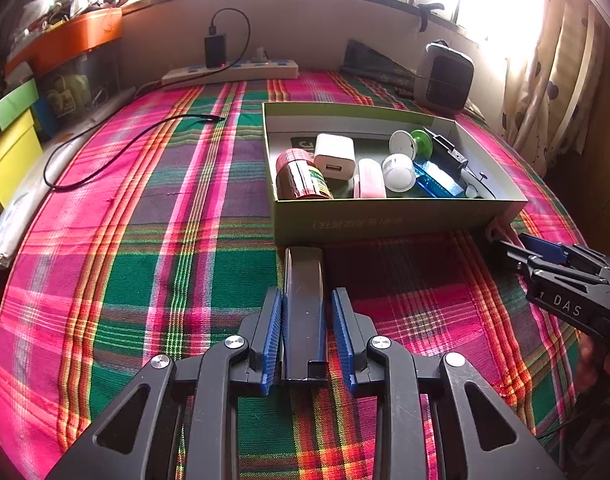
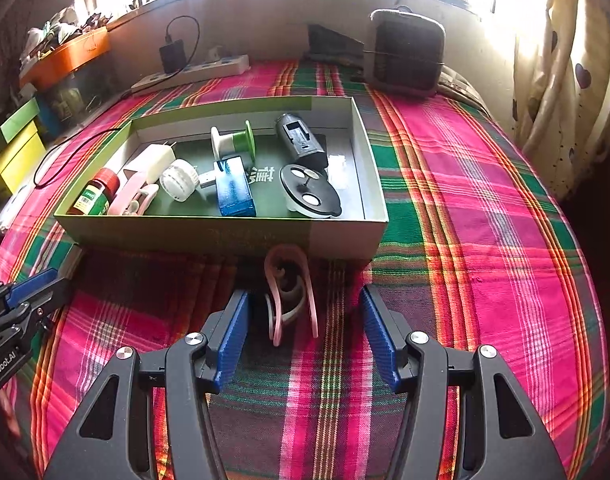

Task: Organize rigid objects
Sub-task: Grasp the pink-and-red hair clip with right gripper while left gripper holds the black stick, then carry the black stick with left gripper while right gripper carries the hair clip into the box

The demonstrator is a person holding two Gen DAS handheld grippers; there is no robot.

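Note:
A shallow green box [image 1: 385, 222] [image 2: 225, 236] sits on the plaid cloth and holds a red-capped bottle [image 1: 301, 178], a white charger [image 1: 333, 156], a pink case, a white jar, a spool [image 2: 233, 142], a blue block [image 2: 235, 190] and black parts. My left gripper [image 1: 305, 304] has its jaws around a long dark flat bar [image 1: 304, 304] lying in front of the box; the left pad touches it, the right pad stands slightly off. My right gripper [image 2: 303, 320] is open around a pink clip [image 2: 289, 296] lying on the cloth by the box's front wall.
A power strip [image 1: 233, 72] with a black charger and cable lies at the back by the wall. A grey heater [image 2: 407, 52] stands at the back right. Yellow and orange boxes [image 1: 9, 152] are stacked at the left. A curtain hangs at the right.

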